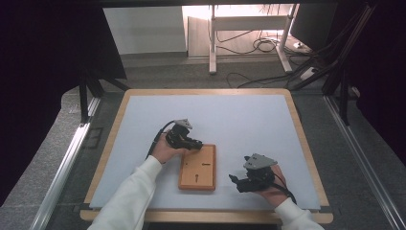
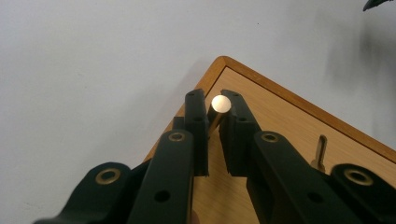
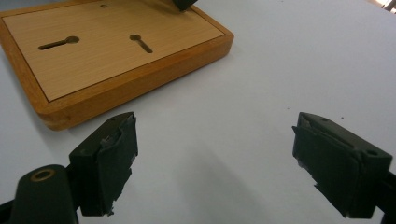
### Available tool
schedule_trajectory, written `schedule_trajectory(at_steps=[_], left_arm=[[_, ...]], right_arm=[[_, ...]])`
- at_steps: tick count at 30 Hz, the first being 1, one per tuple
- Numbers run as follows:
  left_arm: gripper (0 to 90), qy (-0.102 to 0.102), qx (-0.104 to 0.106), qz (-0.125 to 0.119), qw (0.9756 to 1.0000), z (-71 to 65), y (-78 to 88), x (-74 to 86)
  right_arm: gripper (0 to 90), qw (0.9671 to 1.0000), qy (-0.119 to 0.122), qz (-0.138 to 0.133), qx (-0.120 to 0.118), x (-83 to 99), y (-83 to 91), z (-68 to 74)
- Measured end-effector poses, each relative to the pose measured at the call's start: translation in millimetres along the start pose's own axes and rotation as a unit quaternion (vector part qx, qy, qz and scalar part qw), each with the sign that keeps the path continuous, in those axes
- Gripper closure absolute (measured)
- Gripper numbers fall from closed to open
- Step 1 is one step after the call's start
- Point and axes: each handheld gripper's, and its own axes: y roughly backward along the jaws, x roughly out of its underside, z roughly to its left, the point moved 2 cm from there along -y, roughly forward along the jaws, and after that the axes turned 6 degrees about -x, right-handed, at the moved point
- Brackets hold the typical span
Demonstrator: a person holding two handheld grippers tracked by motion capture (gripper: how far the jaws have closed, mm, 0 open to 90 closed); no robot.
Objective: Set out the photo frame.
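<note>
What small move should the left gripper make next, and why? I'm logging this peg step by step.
Probably lift the left gripper straight up. Its jaws are closed on the metal peg standing at a corner of the wooden board, so an upright pull seems likeliest to free it. The right gripper hangs open over the table, holding nothing.

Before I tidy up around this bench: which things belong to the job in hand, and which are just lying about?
In use:
- wooden board with keyhole slots
- metal pin, clamped in the left tool over the board's corner
- right tool, open, resting on the mat beside the board

Lying about:
- cables on the floor beyond the table
- white desk legs behind
</note>
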Motion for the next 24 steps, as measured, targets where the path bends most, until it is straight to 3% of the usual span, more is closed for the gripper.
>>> schedule_trajectory(at_steps=[7,18,21,24], left_arm=[[82.4,0.002,0.006,0.004,1.0000,1.8,0.0,-1.0],[82.5,0.010,0.012,0.012,0.9998,4.1,-0.2,-2.9],[82.6,0.012,0.015,0.012,0.9997,5.6,-0.5,-3.5],[82.7,0.016,0.019,0.014,0.9996,7.6,-1.1,-4.8]], right_arm=[[14.2,0.9995,0.026,0.010,-0.012,-5.0,-4.0,14.8],[14.1,0.9991,0.034,0.010,-0.025,-8.0,-6.6,24.1],[13.0,0.9987,0.043,0.013,-0.023,-10.3,-7.0,27.9],[11.4,0.9973,0.068,0.018,-0.022,-15.6,-10.2,39.4]])
